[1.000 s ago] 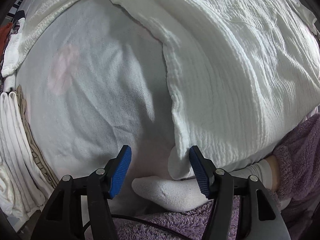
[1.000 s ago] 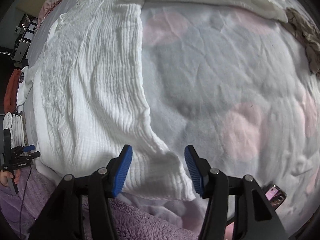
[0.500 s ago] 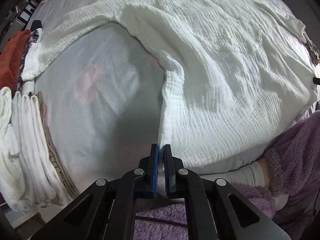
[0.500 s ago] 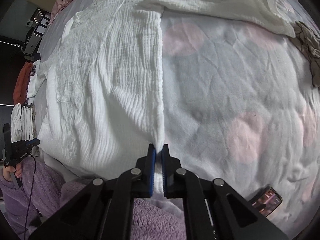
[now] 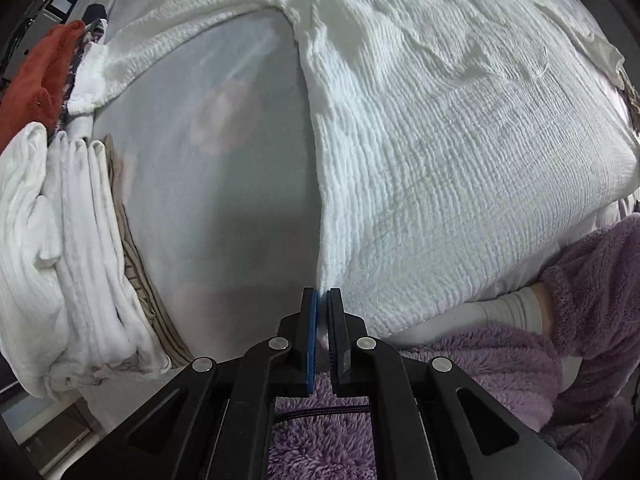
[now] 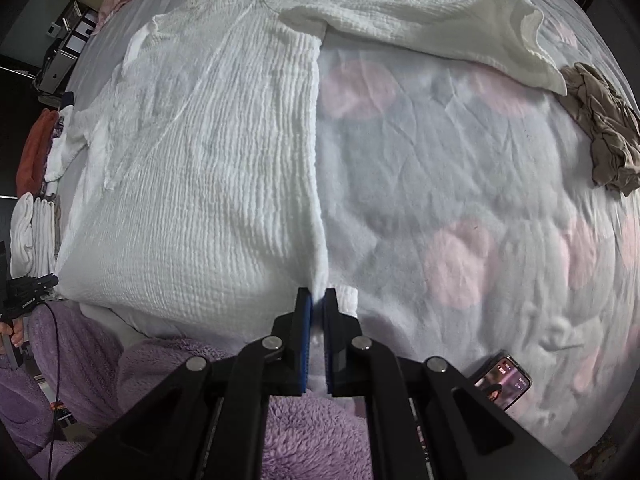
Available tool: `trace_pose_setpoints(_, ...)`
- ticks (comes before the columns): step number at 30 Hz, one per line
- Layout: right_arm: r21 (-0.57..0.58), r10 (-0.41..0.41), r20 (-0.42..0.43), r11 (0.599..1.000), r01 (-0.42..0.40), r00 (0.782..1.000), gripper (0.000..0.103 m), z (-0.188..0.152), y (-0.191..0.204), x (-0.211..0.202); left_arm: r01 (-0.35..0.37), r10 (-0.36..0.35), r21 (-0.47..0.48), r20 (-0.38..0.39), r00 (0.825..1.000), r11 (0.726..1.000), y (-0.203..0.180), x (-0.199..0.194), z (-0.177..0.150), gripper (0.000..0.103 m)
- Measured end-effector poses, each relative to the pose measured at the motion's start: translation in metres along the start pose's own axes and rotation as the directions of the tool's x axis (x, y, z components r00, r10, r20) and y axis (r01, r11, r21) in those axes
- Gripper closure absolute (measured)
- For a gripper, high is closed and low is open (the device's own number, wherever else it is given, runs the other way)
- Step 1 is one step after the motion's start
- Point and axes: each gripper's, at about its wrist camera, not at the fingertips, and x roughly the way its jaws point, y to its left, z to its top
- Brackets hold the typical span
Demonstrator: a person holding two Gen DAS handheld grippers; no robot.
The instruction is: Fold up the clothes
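Observation:
A white crinkled long-sleeved top [image 5: 440, 152] [image 6: 208, 168] lies spread flat on a grey bed sheet with pale pink spots [image 6: 460, 208]. My left gripper [image 5: 322, 300] is shut on the top's near left hem corner. My right gripper [image 6: 317, 300] is shut on the near right hem corner. Both side edges run straight away from the jaws and look pulled taut. One sleeve [image 5: 168, 56] stretches out to the left, the other sleeve [image 6: 432, 36] to the right at the far end.
A stack of folded white and beige clothes [image 5: 76, 248] sits at the bed's left edge, with an orange garment [image 5: 36, 80] behind it. A crumpled brown cloth [image 6: 604, 132] lies far right. A phone [image 6: 504, 380] rests near right. The person's purple fleece sleeve [image 5: 580, 312] is close below.
Both grippers went from open beside the hem corners to shut on them, then drew back and lifted, straightening the top's side edges.

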Motion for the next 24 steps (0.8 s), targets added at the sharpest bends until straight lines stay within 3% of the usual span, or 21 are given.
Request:
trace_pose_setpoints(4,-0.002,-0.023,-0.063,1.000,0.023,0.998,0.098,-0.001,-0.001,0.014,0.004,-0.002,0.023,-0.068,0.998,1.000,-0.002,0.018,0.000,0.098)
trace_pose_setpoints(8,-0.005,-0.015,-0.079,1.000,0.015,0.997,0.094,0.001,0.000,0.014,0.029,-0.027,0.023,-0.082,0.996,0.999,-0.003,0.022,0.004,0.095)
trace_pose_setpoints(10,-0.001,0.004,-0.075,1.000,-0.004,0.997,0.093,0.002,0.001,0.011,0.043,-0.042,0.017,-0.073,0.996,0.999,-0.001,0.020,0.007,0.087)
trace_pose_setpoints(11,0.003,0.013,-0.068,1.000,-0.012,0.998,0.093,0.003,0.000,0.008,0.049,-0.048,0.012,-0.066,0.997,0.999,0.001,0.017,0.008,0.075)
trace_pose_setpoints(12,0.007,0.020,-0.061,1.000,-0.019,0.998,0.092,0.005,0.001,0.004,0.055,-0.054,0.006,-0.057,0.997,0.998,0.003,0.014,0.009,0.063)
trace_pose_setpoints(13,0.011,0.026,-0.053,1.000,-0.025,0.998,0.090,0.007,0.003,0.000,0.061,-0.061,0.000,-0.046,0.997,0.998,0.005,0.010,0.010,0.060)
trace_pose_setpoints(19,0.008,0.026,0.014,1.000,-0.027,1.000,0.088,0.018,0.004,-0.040,0.098,-0.096,-0.035,0.057,0.994,0.995,0.020,-0.029,0.019,0.059)
trace_pose_setpoints(24,-0.021,0.065,0.137,0.998,-0.063,0.988,0.086,0.028,0.018,-0.086,0.097,-0.080,-0.085,0.182,0.980,0.992,0.044,-0.065,0.044,0.059)
